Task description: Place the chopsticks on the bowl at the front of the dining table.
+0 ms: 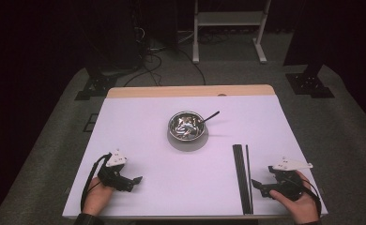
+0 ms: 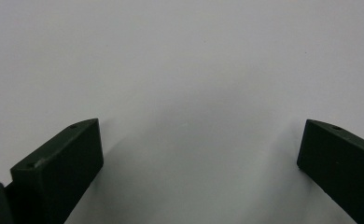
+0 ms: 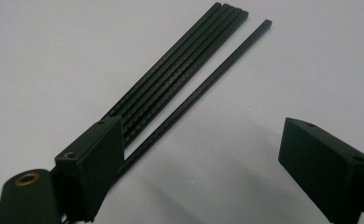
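While right gripper (image 1: 262, 183) sits near table's (image 1: 139, 136) front right corner, jaws wide, beside chopsticks (image 1: 241, 176), likely lining up pickup; left gripper (image 1: 128, 180) idle front left, jaws wide.

Steel bowl (image 1: 186, 126) w/ spoon (image 1: 209, 116) mid-table (image 1: 139, 136), white stand (image 1: 229, 18) behind.

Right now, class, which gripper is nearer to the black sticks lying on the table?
The right. The right gripper sits just beside the black sticks, open, one of its fingers close against them. The left gripper rests far across the table, also open.
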A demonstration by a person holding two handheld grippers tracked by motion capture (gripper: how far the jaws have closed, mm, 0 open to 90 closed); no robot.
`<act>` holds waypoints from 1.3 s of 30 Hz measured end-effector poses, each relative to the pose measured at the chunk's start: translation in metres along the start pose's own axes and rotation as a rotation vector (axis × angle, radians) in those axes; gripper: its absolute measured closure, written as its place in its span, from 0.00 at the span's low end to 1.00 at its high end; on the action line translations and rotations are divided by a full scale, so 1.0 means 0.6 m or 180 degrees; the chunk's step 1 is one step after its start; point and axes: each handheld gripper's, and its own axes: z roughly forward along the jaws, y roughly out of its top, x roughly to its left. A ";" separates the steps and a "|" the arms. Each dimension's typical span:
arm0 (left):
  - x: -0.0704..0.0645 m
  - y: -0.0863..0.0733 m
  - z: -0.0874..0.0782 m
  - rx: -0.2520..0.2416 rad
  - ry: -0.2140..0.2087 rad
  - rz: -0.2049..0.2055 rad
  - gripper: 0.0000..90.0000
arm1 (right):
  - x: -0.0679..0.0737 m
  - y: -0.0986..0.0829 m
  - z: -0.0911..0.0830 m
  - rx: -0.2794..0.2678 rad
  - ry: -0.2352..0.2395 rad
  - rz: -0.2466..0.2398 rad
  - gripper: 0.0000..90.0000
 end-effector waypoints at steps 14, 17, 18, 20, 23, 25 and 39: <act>0.000 0.000 0.000 0.0000 0.0002 -0.0002 0.00 | 0.019 -0.022 -0.007 0.0042 0.0065 -0.0032 0.14; 0.000 0.000 0.000 0.0000 0.0002 -0.0002 0.00 | 0.022 -0.025 -0.007 0.0056 0.0074 -0.0045 0.14; 0.000 0.000 0.000 0.0000 0.0002 -0.0003 0.00 | 0.023 -0.027 -0.007 0.0062 0.0076 -0.0052 0.14; 0.000 0.000 0.000 -0.0001 0.0002 -0.0002 0.00 | 0.026 -0.029 -0.007 0.0064 0.0087 -0.0053 0.15; 0.000 0.000 0.000 0.0001 0.0002 -0.0002 0.00 | 0.029 -0.031 -0.008 0.0068 0.0093 -0.0067 0.14; 0.000 0.000 0.000 0.0001 0.0002 -0.0002 0.00 | 0.032 -0.033 -0.009 0.0076 0.0093 -0.0074 0.14; 0.000 0.000 0.000 0.0000 0.0002 -0.0003 0.00 | 0.041 -0.036 -0.002 0.0151 0.0076 -0.0161 0.14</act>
